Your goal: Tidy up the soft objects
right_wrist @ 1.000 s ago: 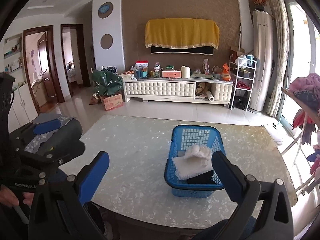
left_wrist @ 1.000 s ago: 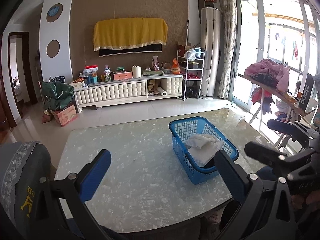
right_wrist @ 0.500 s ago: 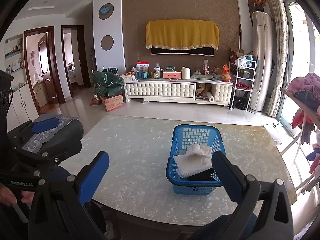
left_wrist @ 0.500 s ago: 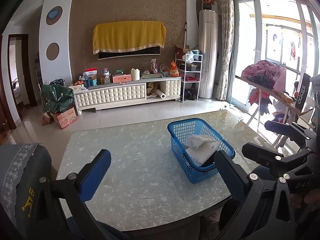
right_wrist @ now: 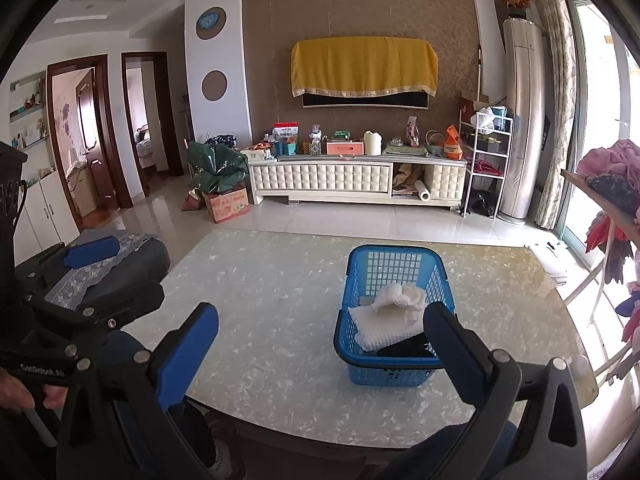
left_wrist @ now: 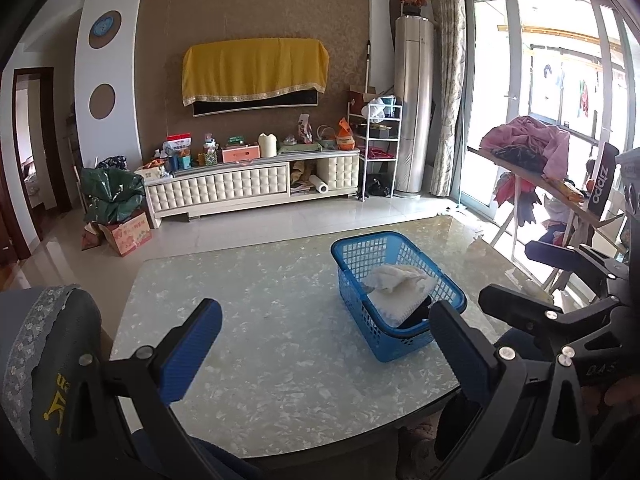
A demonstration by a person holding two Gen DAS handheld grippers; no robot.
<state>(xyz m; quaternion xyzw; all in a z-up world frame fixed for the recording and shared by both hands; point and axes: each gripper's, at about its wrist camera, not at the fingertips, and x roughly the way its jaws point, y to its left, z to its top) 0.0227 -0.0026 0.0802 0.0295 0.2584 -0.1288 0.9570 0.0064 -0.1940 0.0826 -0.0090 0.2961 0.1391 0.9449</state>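
1. Blue basket (left_wrist: 400, 292) — the landmark for this entry. It stands on my pale, marbled desk (left_wrist: 260, 320), toward the desk's right half in the left wrist view and right of centre in the right wrist view (right_wrist: 394, 316).

2. Soft objects, all inside the basket: a crumpled white cloth (left_wrist: 394, 276) on top; under it a folded white waffle-textured towel (left_wrist: 400, 304); at the basket's near end a dark item (right_wrist: 404, 347), mostly hidden, its kind not readable. The right wrist view shows the towel's texture and the dark item more plainly.

3. Left tongs (left_wrist: 324, 344) — spread wide, holding nothing, raised over the near edge of the desk, left of and nearer than the basket. One blue pad (left_wrist: 192, 344) is well left of the basket; the other finger overlaps the basket's near right corner in the picture. In the right wrist view these tongs (right_wrist: 96, 276) appear far left of the basket, beside the desk.

4. Right tongs (right_wrist: 320, 344) — spread wide, holding nothing, in front of the basket's near end. In the left wrist view they (left_wrist: 536, 276) appear right of the basket, off the desk's right side.

5. Shown in the right wrist view only: two dark-framed doorways (right_wrist: 116, 128), far left of the basket.

6. Shown best in the left wrist view: a rack piled with pink clothing (left_wrist: 528, 144), right of the basket, near the glass doors.

7. Both views, beyond the basket: a white cabinet (left_wrist: 248, 188) under a yellow-draped screen (left_wrist: 256, 68).
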